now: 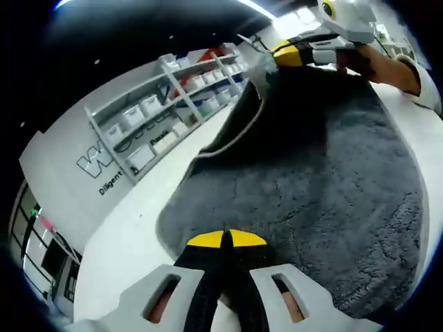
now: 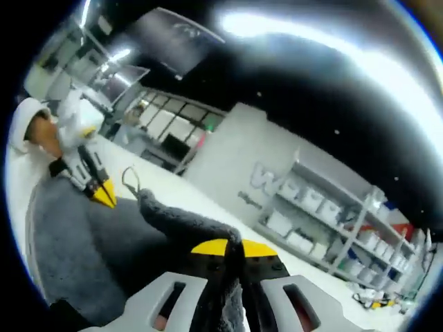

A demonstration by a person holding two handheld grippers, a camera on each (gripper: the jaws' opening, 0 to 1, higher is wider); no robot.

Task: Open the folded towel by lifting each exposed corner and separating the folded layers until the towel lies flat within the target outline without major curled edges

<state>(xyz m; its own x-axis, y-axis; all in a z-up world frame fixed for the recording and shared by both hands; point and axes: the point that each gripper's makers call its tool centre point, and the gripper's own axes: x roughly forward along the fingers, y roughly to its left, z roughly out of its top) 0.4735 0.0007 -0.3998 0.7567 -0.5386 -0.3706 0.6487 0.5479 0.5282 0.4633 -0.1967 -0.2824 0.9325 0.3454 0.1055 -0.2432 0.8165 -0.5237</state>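
A dark grey fluffy towel [image 1: 311,187] is stretched over the white table [image 1: 138,228] between my two grippers. My left gripper [image 1: 226,238] is shut on its near edge, the yellow tips pinching the pile. At the towel's far corner, top right in the left gripper view, my right gripper [image 1: 289,54] is shut on the cloth and holds it lifted. In the right gripper view my right gripper [image 2: 233,247] clamps a raised ridge of the towel [image 2: 76,256]. My left gripper [image 2: 104,197] grips the opposite edge at the left. A pale hem [image 1: 235,135] curls along one lifted side.
White shelves [image 1: 166,111] with several white bins line the back wall, and they also stand at the right as shelves [image 2: 325,214]. A person's hand [image 1: 387,66] holds the right gripper. Bare white table [image 2: 201,200] lies beyond the towel.
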